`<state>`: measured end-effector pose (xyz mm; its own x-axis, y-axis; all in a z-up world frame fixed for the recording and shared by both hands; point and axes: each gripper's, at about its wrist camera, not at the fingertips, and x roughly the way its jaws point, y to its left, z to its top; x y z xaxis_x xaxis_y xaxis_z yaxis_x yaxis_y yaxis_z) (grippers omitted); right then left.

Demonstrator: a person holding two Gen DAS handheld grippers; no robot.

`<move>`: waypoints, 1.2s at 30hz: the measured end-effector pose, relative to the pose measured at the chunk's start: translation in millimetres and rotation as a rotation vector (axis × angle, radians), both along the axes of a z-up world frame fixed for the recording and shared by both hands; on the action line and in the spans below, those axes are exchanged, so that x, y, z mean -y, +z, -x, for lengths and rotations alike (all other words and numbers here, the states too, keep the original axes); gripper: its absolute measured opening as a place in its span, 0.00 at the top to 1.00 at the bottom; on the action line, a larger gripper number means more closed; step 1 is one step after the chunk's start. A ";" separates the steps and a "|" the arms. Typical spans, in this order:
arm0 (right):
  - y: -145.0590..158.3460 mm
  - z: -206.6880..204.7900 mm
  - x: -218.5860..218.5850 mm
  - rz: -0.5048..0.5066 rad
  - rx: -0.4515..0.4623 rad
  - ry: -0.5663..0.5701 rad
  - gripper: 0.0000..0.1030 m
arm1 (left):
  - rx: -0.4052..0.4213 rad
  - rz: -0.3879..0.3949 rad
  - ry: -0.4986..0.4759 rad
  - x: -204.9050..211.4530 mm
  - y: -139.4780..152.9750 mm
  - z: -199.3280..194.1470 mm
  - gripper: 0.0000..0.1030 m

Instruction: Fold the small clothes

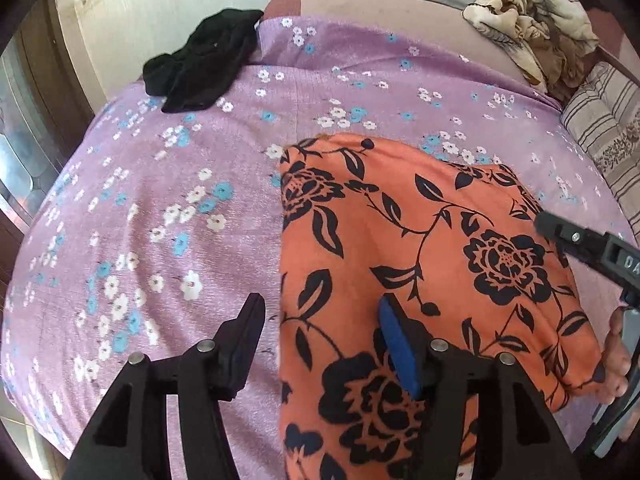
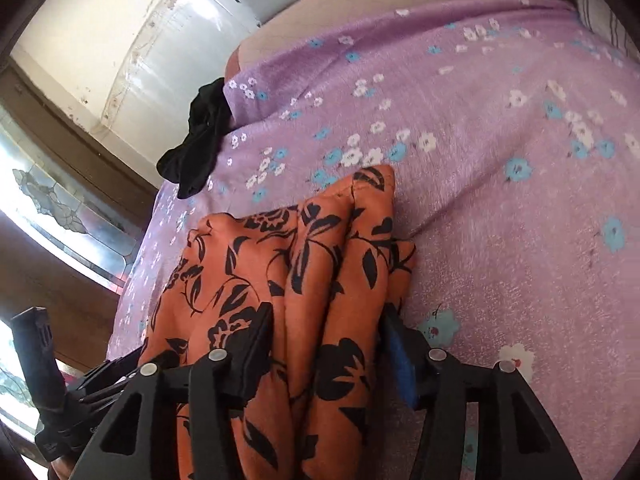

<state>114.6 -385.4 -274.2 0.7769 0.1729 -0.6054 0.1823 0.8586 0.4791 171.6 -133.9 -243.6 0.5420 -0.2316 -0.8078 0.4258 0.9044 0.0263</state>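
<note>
An orange garment printed with black roses and leaves point(image 1: 420, 264) is lying on the bed's lilac sheet with small white and blue flowers point(image 1: 168, 208), filling the lower right of the left wrist view. Its left edge is looking straight and doubled over, so at least one fold seems done; the right side is bunching into ridges in the lower centre of the right wrist view.

The left gripper point(image 1: 320, 344) is standing with its jaws apart, straddling the cloth's left edge without pinching it. The right gripper point(image 2: 326, 344) is sitting with its jaws around the bunched cloth, but whether they are pressing on it I cannot tell.

A crumpled black garment point(image 1: 204, 60), upper left, is looking unfolded and probably waiting its turn.
</note>
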 end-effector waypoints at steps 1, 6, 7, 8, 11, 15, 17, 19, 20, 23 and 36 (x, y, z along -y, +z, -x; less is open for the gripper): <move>12.1 10.4 -3.4 0.026 0.051 0.011 0.44 | 0.036 0.007 0.007 -4.7 8.1 8.9 0.40; 36.2 44.3 -29.0 -0.019 0.141 0.157 0.53 | 0.039 -0.047 -0.003 -11.1 5.1 30.6 0.34; 30.9 43.6 -37.5 -0.025 0.103 0.182 0.59 | 0.008 -0.081 0.002 -9.3 -5.5 29.9 0.34; 19.5 40.0 -43.8 -0.028 0.035 0.198 0.60 | -0.021 -0.087 0.006 -9.9 -13.7 28.4 0.34; -14.5 37.5 -50.5 0.011 -0.145 0.162 0.71 | -0.052 -0.036 0.019 -16.3 -6.4 36.2 0.34; 19.5 64.5 -47.4 0.023 -0.077 0.121 0.68 | 0.063 -0.006 0.005 -23.7 36.3 61.7 0.34; 40.8 85.3 -49.4 0.086 -0.010 0.092 0.69 | 0.125 0.013 0.012 -29.3 60.2 74.8 0.30; 62.5 104.5 -55.1 0.146 0.021 0.058 0.69 | 0.183 0.040 0.034 -35.7 84.3 90.2 0.23; 73.0 112.5 -58.2 0.165 0.033 0.046 0.69 | 0.212 0.054 0.045 -37.9 95.8 96.9 0.18; 103.8 136.6 -69.3 0.233 0.071 0.008 0.66 | 0.291 0.074 0.072 -43.1 127.1 116.1 0.17; 178.9 207.0 -121.1 0.379 0.224 -0.057 0.37 | 0.488 0.110 0.145 -77.9 198.9 181.9 0.01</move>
<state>-92.4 -264.3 -95.3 0.8982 -0.0759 -0.4330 0.1622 0.9727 0.1658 -10.3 -56.0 -44.7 0.8822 -0.1953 -0.4285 0.2575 0.9619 0.0917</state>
